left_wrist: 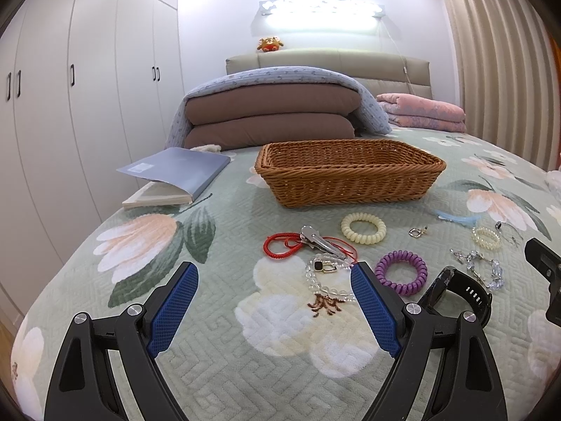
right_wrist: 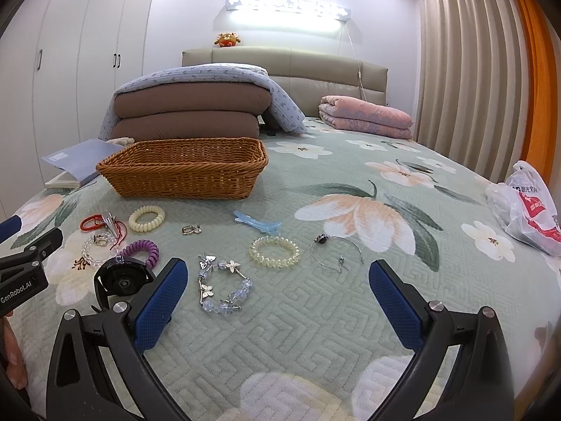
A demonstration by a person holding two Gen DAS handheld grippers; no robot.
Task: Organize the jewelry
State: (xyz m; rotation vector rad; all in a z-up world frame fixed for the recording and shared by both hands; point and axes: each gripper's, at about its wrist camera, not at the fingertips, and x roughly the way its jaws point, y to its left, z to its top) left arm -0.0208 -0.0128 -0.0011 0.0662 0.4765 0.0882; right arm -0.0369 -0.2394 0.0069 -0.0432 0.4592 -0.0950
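**Nothing picked up yet: both grippers hover over the spread**

While the wicker basket sits empty at the far side of the jewelry on the bed, both tools hang wide and holding nothing. Working left to right: the left gripper has its jaws fully released, and lying just ahead between them is the clear bead bracelet, tangled up against the red cord bracelet and a silver hair clip. That knot is the tricky part, I'd say; closing on the beads may drag the cord along, so a clean pinch on the near arc of the beads looks wiser. Next along, the cream coil tie and the purple coil tie lie apart from one another, easy singles. The black watch lies between the two tools.

Over to the right gripper, jaws also spread open and empty, with the crystal butterfly bracelet just ahead beside its left pad. Beyond lie the yellow coil tie, the blue hair clip and the thin silver bangle. The soft quilt gives, so pressing down a touch before closing should help catch the thin pieces.
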